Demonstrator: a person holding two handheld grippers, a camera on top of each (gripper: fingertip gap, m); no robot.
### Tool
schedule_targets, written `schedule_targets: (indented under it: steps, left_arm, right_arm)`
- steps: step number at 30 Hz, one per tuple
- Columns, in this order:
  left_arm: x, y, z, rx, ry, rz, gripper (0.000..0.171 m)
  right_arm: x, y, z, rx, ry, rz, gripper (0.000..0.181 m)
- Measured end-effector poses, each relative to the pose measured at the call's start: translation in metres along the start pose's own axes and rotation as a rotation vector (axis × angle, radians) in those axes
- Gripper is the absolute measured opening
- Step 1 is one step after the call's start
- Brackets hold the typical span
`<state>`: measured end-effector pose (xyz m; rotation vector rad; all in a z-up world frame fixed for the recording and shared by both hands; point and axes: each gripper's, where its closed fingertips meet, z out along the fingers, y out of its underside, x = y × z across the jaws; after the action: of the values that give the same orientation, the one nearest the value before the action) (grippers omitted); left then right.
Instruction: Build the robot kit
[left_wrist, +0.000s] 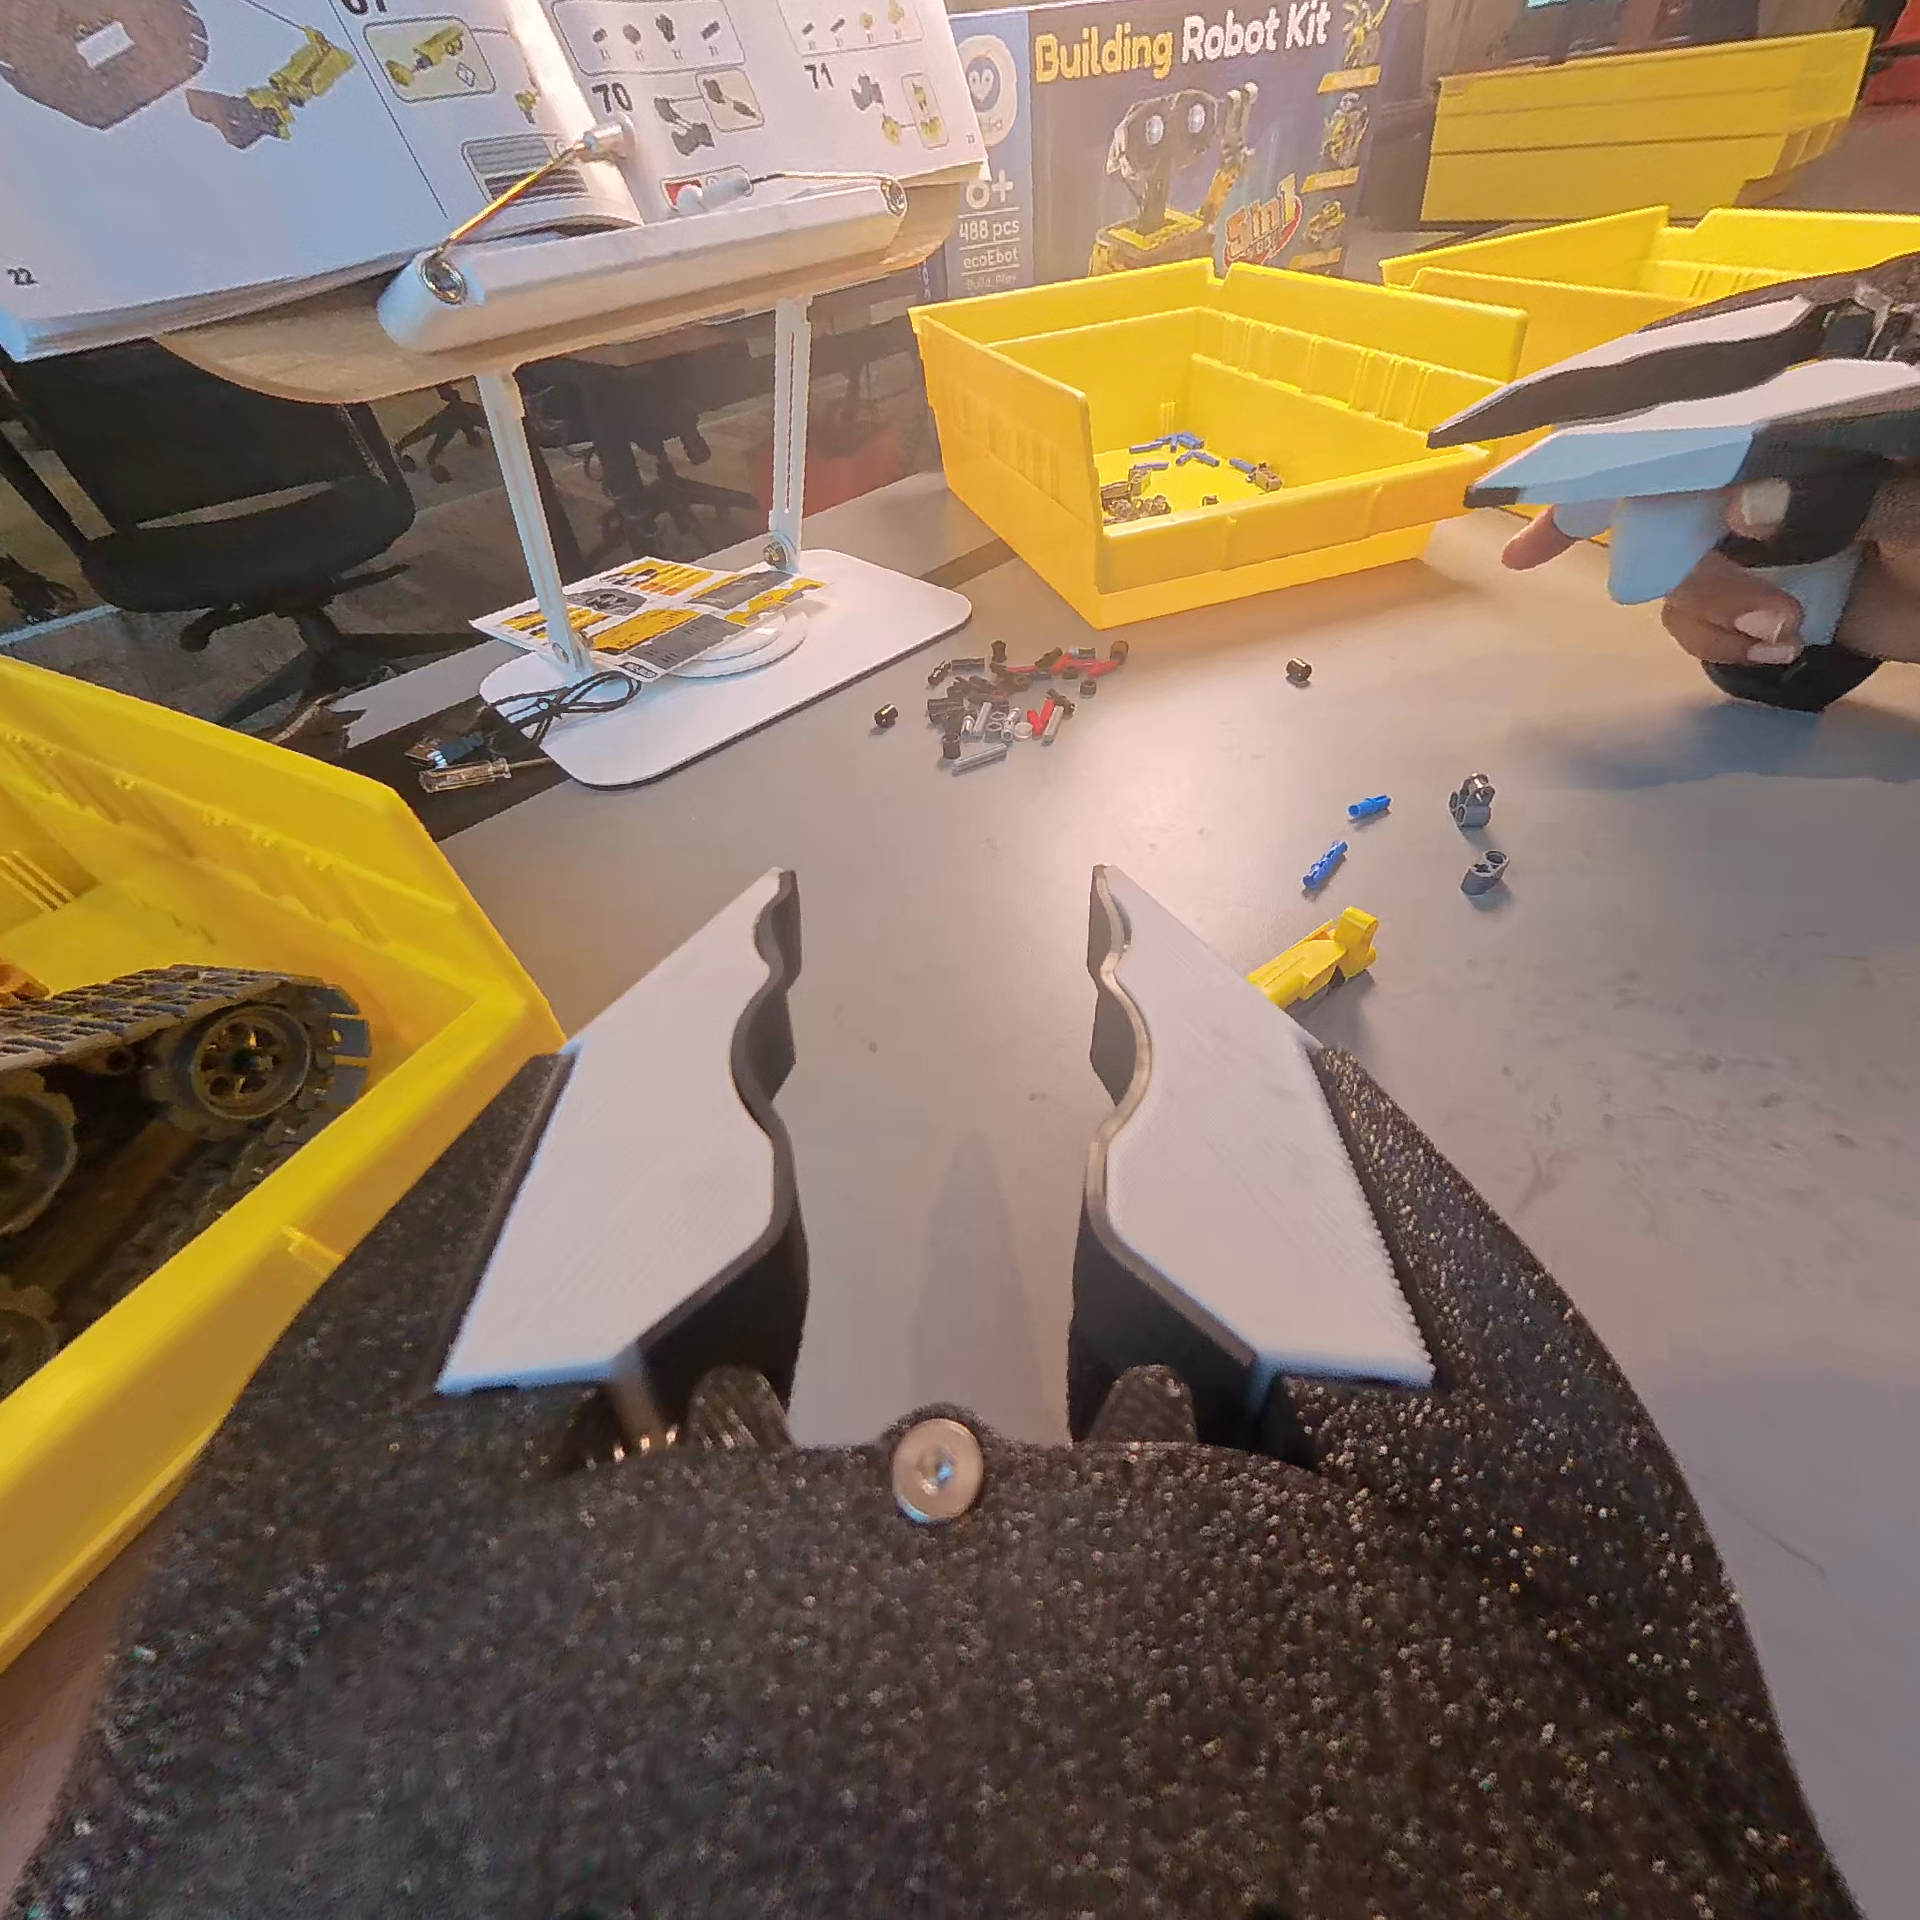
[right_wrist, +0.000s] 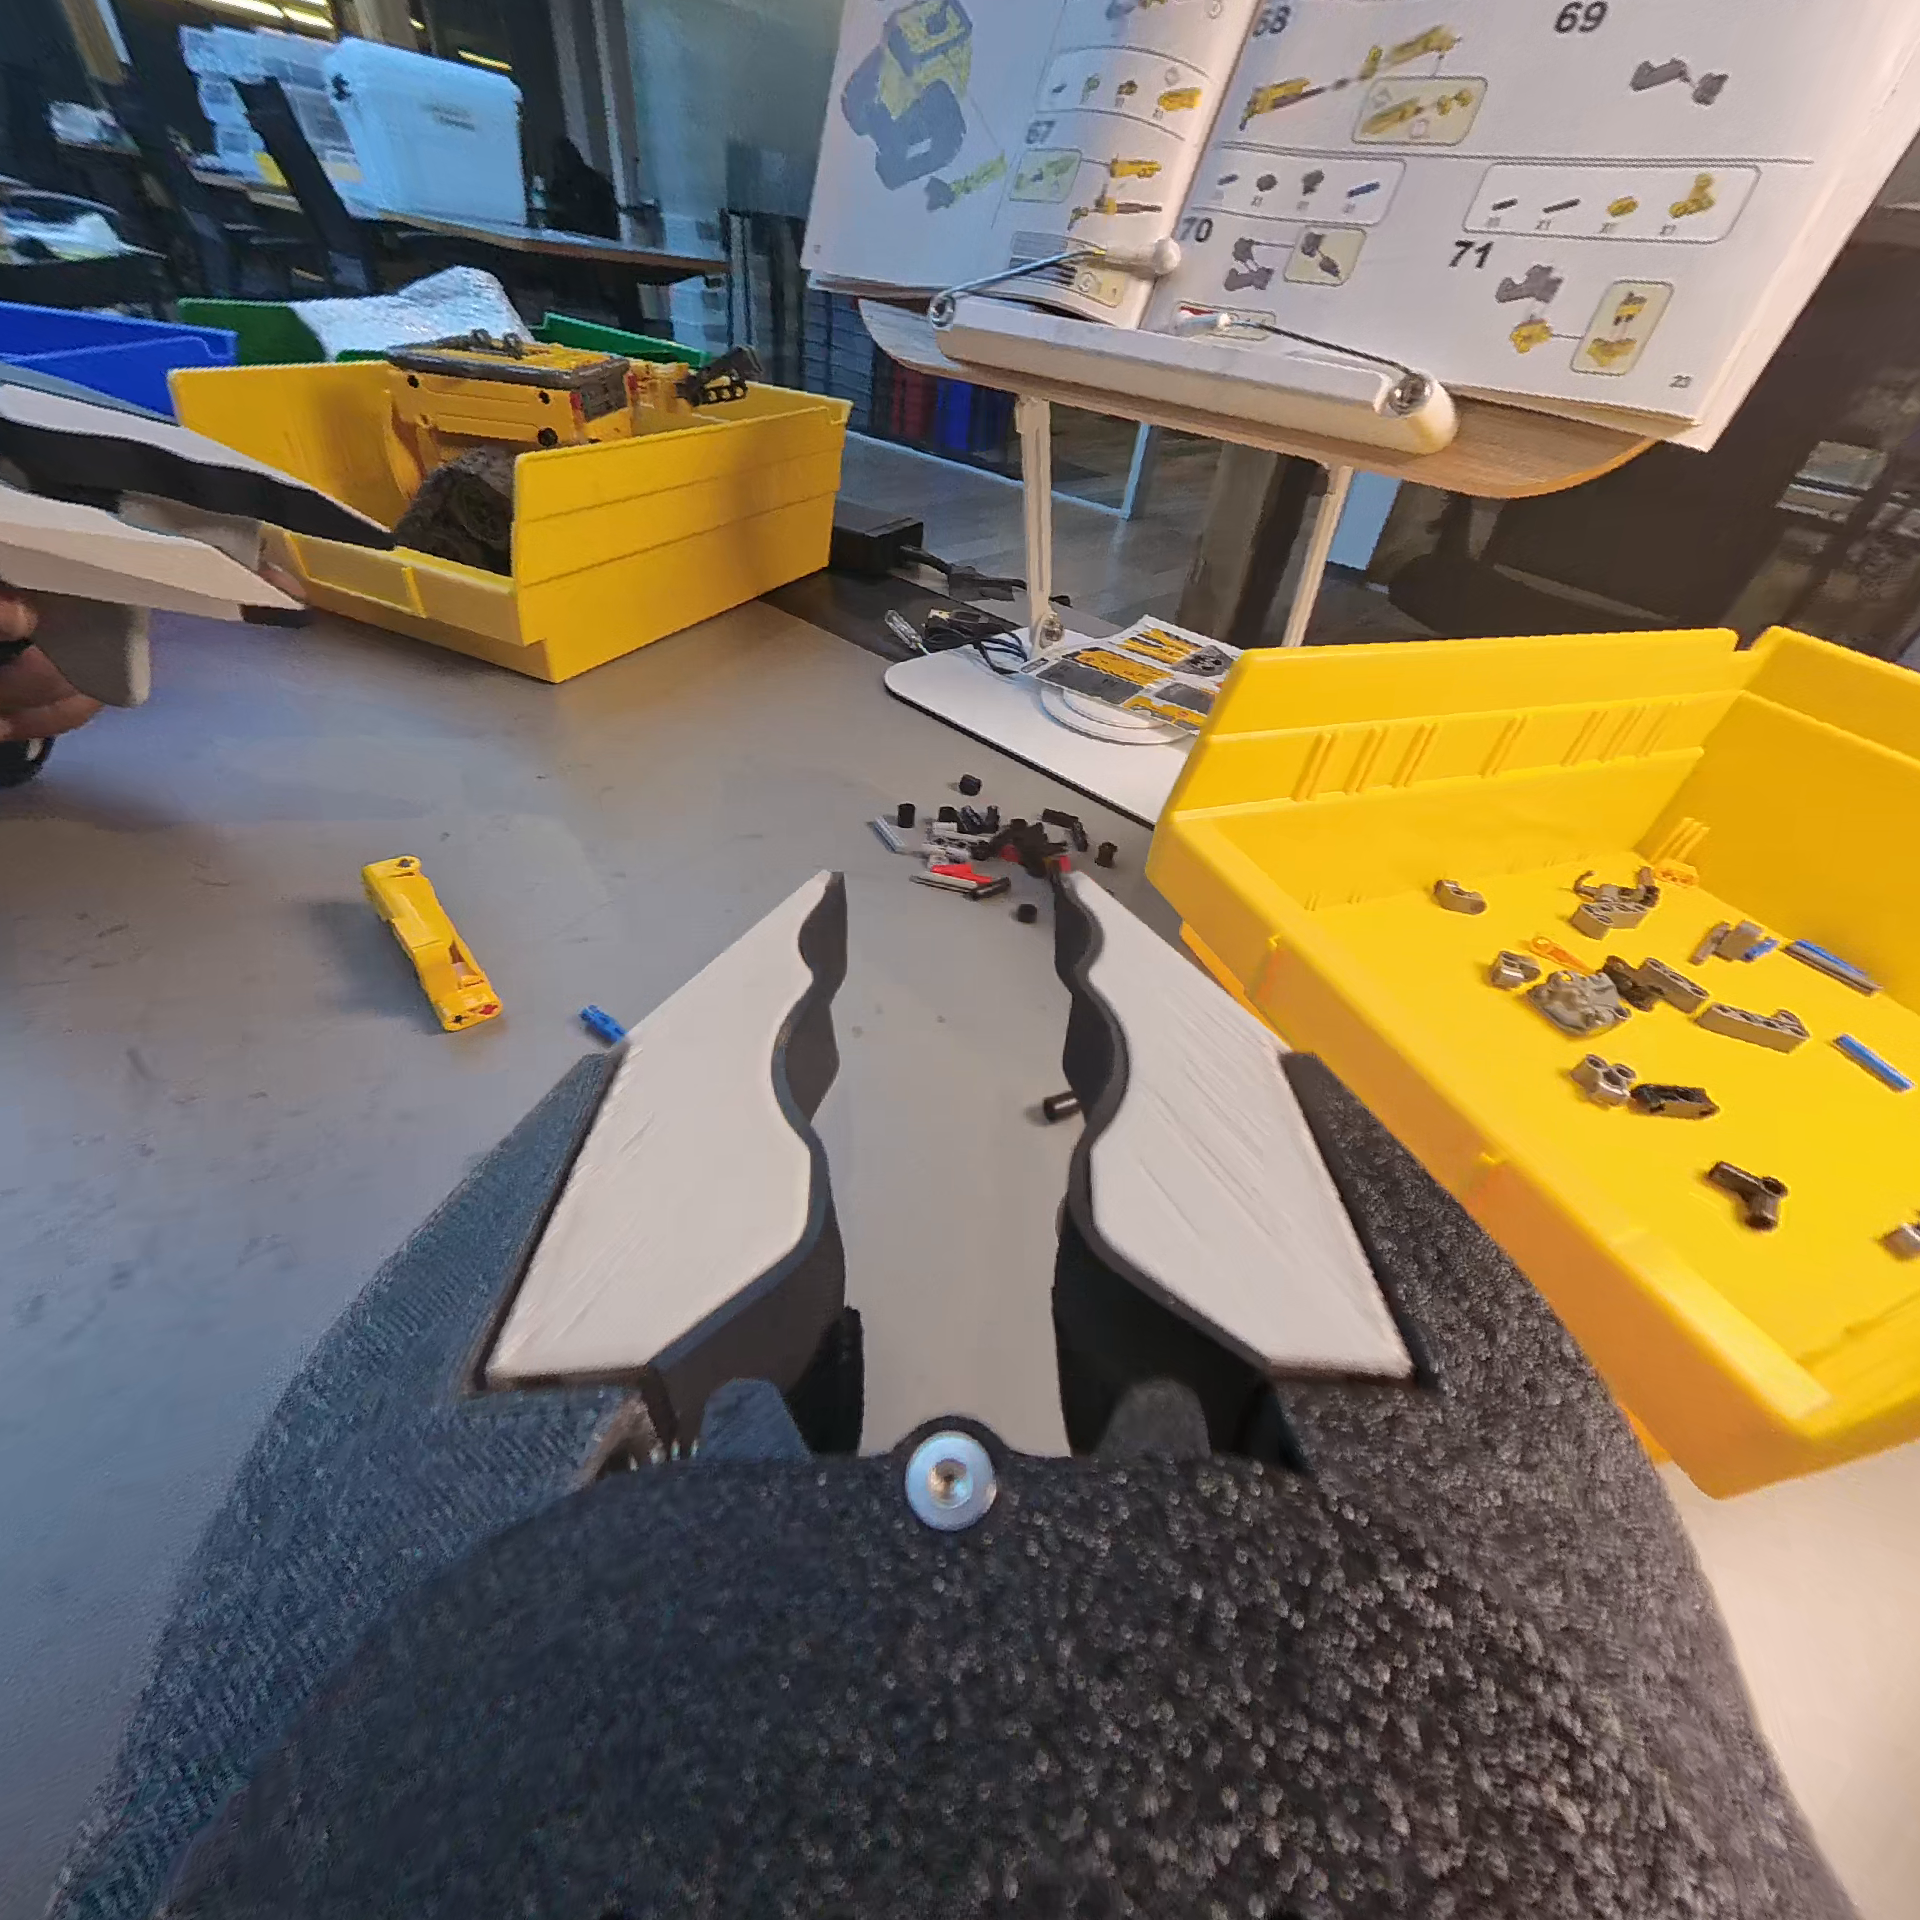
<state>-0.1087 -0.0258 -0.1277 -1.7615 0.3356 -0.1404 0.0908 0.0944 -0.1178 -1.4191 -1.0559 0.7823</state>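
My left gripper (left_wrist: 945, 883) is open and empty, low over the grey table (left_wrist: 1558, 1143). A small yellow brick assembly (left_wrist: 1320, 961) lies just right of its right finger. Beyond that lie two blue pins (left_wrist: 1325, 862) and two grey connectors (left_wrist: 1472, 802). My right gripper (right_wrist: 951, 883) is open and empty, pointing at a pile of small black and red parts (right_wrist: 987, 842). A black peg (right_wrist: 1058, 1107) lies by its right finger. The yellow assembly (right_wrist: 431, 940) and a blue pin (right_wrist: 603, 1023) lie to its left. The other gripper shows in each view, right (left_wrist: 1455, 468) and left (right_wrist: 312, 571).
A yellow bin (left_wrist: 1247, 566) (right_wrist: 1455, 727) holds loose parts. Another yellow bin (left_wrist: 312, 831) (right_wrist: 675, 540) holds a tracked model (left_wrist: 208, 1049). An instruction booklet (left_wrist: 416, 135) (right_wrist: 1351, 156) sits on a white stand (left_wrist: 831, 623). A kit box (left_wrist: 1174, 135) and more yellow bins stand behind. Measured from the fingertips, the black peg (right_wrist: 1058, 1107) is 10 cm or so from the right gripper and 25 cm from the left. Seen from the left wrist view (left_wrist: 1296, 671) as well. The right tips stand about 12 cm off the blue pin (right_wrist: 603, 1023). Seen from the left wrist view (left_wrist: 1317, 872) as well.
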Motion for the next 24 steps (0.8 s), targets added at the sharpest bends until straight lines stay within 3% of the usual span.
schedule_targets:
  steps: [6,11,14,17,20,24]
  left_arm:
    - [0.023,0.013,0.004,-0.081,0.125,-0.003,0.045]
    - [0.068,0.050,0.014,-0.339,0.358,0.035,0.049]
    - [0.078,0.066,0.026,-0.452,0.407,0.102,0.050]
    - [0.086,0.072,0.035,-0.488,0.447,0.160,0.040]
    - [0.088,0.072,0.035,-0.483,0.453,0.202,0.019]
    - [0.083,0.075,0.024,-0.499,0.445,0.290,0.018]
  right_arm:
    - [0.007,0.010,-0.001,-0.073,0.009,0.046,0.028]
    - [0.001,0.016,0.001,-0.110,-0.019,0.021,0.028]
    - [-0.004,0.018,0.004,-0.120,-0.043,0.016,0.028]
    - [-0.008,0.018,0.004,-0.121,-0.058,0.001,0.028]
    - [-0.011,0.018,0.003,-0.119,-0.071,-0.005,0.028]
    - [-0.012,0.018,0.003,-0.121,-0.080,0.000,0.028]
